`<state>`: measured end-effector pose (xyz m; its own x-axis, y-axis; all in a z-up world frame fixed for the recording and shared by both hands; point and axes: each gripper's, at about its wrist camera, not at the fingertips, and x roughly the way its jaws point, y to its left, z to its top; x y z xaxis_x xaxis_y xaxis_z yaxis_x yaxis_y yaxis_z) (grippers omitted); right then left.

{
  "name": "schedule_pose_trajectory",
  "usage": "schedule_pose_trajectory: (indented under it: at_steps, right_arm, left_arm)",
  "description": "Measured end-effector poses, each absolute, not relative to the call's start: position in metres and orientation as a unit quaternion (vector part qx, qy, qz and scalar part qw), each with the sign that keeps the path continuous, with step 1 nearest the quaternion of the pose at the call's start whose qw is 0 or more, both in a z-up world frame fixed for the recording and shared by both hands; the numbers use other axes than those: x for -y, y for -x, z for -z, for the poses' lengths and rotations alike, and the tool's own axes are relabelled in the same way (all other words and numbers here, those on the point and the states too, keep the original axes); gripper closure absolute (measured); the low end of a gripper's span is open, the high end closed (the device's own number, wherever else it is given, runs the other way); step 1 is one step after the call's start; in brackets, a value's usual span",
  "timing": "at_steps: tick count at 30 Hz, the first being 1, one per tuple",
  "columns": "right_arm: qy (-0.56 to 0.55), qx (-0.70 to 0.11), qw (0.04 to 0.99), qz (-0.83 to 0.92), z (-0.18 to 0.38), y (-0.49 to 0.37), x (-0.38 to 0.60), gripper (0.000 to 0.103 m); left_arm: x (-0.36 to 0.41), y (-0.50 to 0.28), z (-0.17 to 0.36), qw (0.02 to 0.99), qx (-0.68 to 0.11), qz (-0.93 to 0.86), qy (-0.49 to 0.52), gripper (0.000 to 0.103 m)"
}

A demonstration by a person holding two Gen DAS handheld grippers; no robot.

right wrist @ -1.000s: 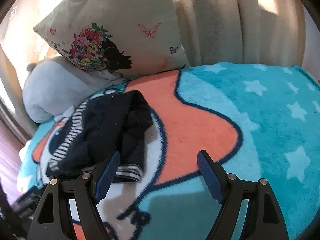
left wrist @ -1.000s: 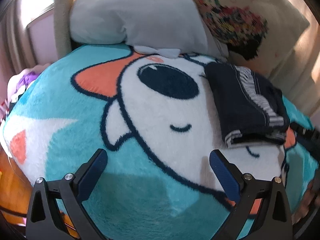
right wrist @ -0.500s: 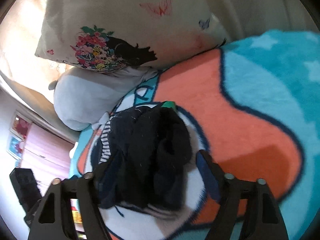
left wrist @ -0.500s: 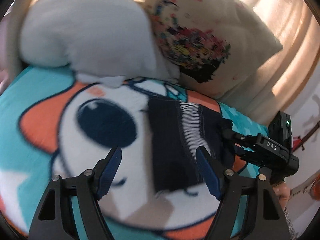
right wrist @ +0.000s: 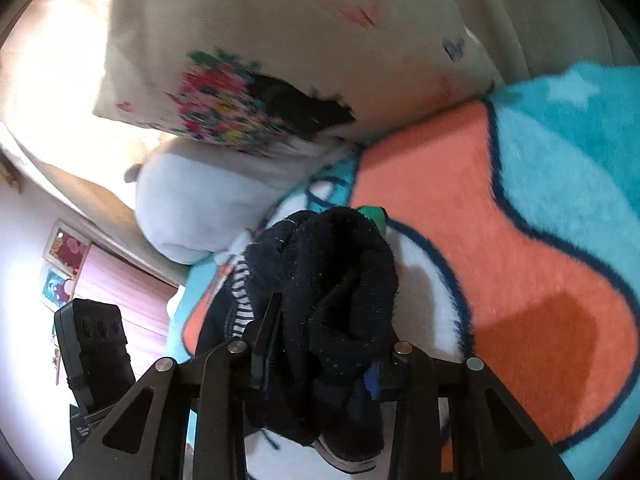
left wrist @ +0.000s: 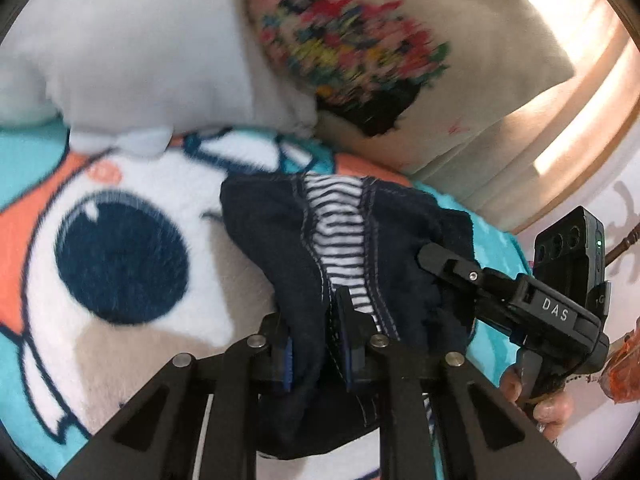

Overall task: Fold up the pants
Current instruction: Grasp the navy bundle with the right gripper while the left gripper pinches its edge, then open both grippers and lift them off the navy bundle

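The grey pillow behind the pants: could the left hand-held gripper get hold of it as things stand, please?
Probably not yet: the left hand-held gripper is shut on the dark pants, so it would need to let go first. Otherwise the way to the grey pillow looks unobstructed.

Matt knit pants (left wrist: 276, 236), fluffy blanket (left wrist: 132, 184)

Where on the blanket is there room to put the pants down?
The orange and teal blanket, right of the pants, is bare. So is the white patch with the big eye on their left. Behind them, the grey cushion and flowered pillow crowd it.
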<state>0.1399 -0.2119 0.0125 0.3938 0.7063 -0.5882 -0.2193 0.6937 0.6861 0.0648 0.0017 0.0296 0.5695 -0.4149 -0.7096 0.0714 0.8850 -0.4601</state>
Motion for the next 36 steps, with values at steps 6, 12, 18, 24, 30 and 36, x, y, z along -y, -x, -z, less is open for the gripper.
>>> schedule_pose_trajectory:
  at_steps: [6,12,18,24,30,36]
  right_arm:
    - [-0.254,-0.430,0.817,-0.287,-0.037,-0.133,0.224,0.067]
    - [-0.251,-0.475,0.811,-0.231,0.001,-0.136,0.234,0.056]
    - [-0.255,-0.424,0.849,-0.187,-0.027,-0.119,0.258,0.047]
    - [-0.249,-0.365,0.856,-0.268,-0.065,-0.107,0.237,0.035]
    - [-0.250,-0.449,0.834,-0.201,-0.007,-0.130,0.230,0.035]
    - [-0.234,-0.413,0.865,-0.164,-0.035,-0.101,0.249,0.034]
  left_arm:
    - [0.014,-0.070,-0.039,0.872,-0.432,0.146,0.180,0.086]
    - [0.011,-0.074,0.003,0.854,-0.474,0.114,0.181,0.077]
    - [0.007,-0.042,-0.022,0.879,-0.435,0.098,0.172,0.062]
    - [0.008,-0.013,-0.029,0.893,-0.413,0.067,0.163,0.058]
    - [0.010,0.005,-0.031,0.912,-0.391,0.021,0.120,0.050]
    - [0.017,0.020,-0.043,0.932,-0.353,-0.012,0.085,0.041]
